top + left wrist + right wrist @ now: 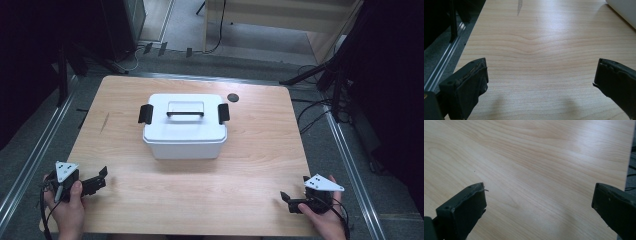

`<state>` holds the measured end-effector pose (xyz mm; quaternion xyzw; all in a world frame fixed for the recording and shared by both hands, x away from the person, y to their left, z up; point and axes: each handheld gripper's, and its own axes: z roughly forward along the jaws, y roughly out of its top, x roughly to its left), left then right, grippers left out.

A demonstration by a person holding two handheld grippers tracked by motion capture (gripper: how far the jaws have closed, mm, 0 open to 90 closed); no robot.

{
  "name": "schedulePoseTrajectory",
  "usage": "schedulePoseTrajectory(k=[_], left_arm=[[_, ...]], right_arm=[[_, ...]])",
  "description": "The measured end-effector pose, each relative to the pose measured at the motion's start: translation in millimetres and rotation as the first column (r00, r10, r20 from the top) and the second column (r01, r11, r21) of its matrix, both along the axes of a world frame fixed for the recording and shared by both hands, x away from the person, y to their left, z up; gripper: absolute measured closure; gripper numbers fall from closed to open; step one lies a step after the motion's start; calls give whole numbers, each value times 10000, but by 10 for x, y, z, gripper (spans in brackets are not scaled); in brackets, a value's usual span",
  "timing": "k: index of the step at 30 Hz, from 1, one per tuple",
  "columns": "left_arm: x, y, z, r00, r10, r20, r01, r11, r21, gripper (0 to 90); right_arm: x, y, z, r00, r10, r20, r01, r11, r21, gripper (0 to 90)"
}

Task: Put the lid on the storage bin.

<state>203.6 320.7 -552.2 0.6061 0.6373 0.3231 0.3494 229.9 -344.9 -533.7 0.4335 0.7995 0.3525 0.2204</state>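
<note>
A white lidded box (184, 127) stands near the middle of the wooden table (260, 150), slightly toward the far edge, with its lid on, a black clasp (145, 114) at its left end, another black clasp (223, 113) at its right end, and a handle (185, 113) lying across the top. A small dark round object (233, 97) lies on the table just beyond the box's right far corner; the high view is too coarse to tell what it is. The left gripper (100, 178) rests at the near left corner of the table, held in the person's left hand (67, 200), well apart from the box. In the left gripper view its jaws stand wide apart with only bare wood between them, and a white edge of the box (622, 11) shows at the upper right. The right gripper (286, 199) sits at the near right corner in the right hand (327, 215), also well apart from the box. In the right gripper view its jaws are spread wide over bare tabletop (536, 170) and grip nothing.
</note>
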Motion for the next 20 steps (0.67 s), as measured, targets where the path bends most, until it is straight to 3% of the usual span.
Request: schedulePoseTrajectory(k=[7,11,20], left_arm=[[-4,0,1,10000,-36,18,36,10000,4,0],[-4,-6,0,9999,-105,24,104,9999,64,0],[4,-6,-1,9999,-122,-48,122,9999,67,0]], right_arm=[[-54,-13,-79,9974,-590,408,578,9979,297,0],[-85,-18,-123,9936,-940,632,894,9934,715,0],[-106,-13,-141,9906,-1121,788,1053,9907,862,0]])
